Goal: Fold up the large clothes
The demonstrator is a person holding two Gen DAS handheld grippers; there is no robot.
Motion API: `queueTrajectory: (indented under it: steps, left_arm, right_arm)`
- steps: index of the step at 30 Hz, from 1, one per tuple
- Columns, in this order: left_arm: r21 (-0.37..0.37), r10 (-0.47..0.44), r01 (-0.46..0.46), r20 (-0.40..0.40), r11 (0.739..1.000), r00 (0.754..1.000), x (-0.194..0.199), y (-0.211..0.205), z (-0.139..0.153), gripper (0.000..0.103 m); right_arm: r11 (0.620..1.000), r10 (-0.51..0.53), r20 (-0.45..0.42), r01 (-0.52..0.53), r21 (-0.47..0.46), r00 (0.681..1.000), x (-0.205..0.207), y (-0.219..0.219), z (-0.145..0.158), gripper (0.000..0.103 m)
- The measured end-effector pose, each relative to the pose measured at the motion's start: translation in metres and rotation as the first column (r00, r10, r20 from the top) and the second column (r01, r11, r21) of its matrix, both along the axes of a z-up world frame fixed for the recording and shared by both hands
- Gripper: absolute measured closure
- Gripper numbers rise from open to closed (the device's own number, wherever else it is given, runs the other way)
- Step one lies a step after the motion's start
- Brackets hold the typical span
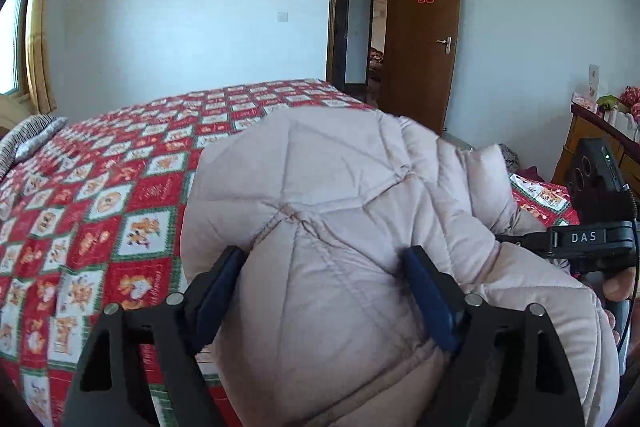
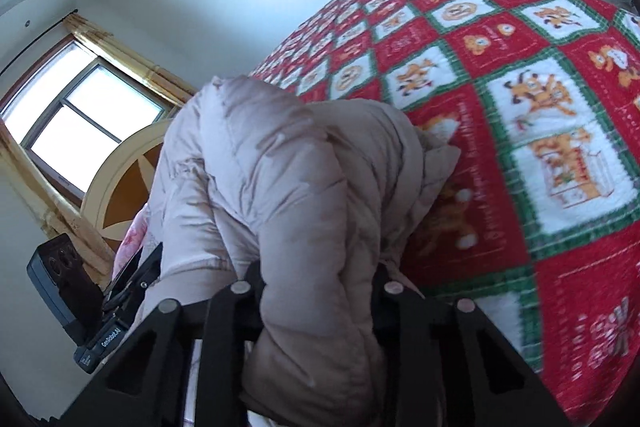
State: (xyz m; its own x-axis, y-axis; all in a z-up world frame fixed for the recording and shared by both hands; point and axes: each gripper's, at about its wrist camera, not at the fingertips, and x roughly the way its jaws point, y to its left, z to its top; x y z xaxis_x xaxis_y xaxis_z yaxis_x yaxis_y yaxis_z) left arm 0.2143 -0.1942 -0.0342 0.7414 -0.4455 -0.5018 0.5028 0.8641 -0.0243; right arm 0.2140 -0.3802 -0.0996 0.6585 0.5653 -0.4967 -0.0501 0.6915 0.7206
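Padded beige jacket (image 1: 340, 227) fills centre frame above the quilted bed (image 1: 100, 207), bunched between both clamped tools, left tool (image 1: 324, 267) and right tool (image 2: 316, 279); slick, bulky padding could slip free if either eases.

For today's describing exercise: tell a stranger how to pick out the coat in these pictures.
Find the bed under its red-and-white checked quilt. Bunched above it is the coat, gripped by the left gripper and right gripper. It alone is plain pale pink, puffy and stitched.

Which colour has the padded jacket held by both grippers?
Pale pinkish beige jacket; it shows best in the left wrist view.
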Motion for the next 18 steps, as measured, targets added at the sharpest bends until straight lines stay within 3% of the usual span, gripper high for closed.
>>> queueTrajectory:
  steps: [5,10,14,18]
  left_arm:
    - [0.022,0.069,-0.070,0.068,0.997,0.995,-0.022,0.072,0.030,0.029]
    - [0.034,0.190,-0.194,0.099,0.980,0.977,-0.039,0.159,0.042,0.033]
    - [0.050,0.286,-0.293,0.116,0.955,0.951,-0.046,0.220,0.039,0.033]
    - [0.082,0.332,-0.337,0.068,0.938,0.941,-0.043,0.270,0.013,0.033]
  right_arm:
    - [0.988,0.132,0.063,-0.136,0.071,0.989,0.009,0.076,0.016,0.076]
    - [0.953,0.273,0.103,-0.283,0.107,0.956,0.032,0.173,0.028,0.077]
    - [0.920,0.370,0.111,-0.381,0.093,0.922,0.050,0.246,0.033,0.077]
    - [0.903,0.423,0.092,-0.427,0.041,0.902,0.050,0.293,0.029,0.077]
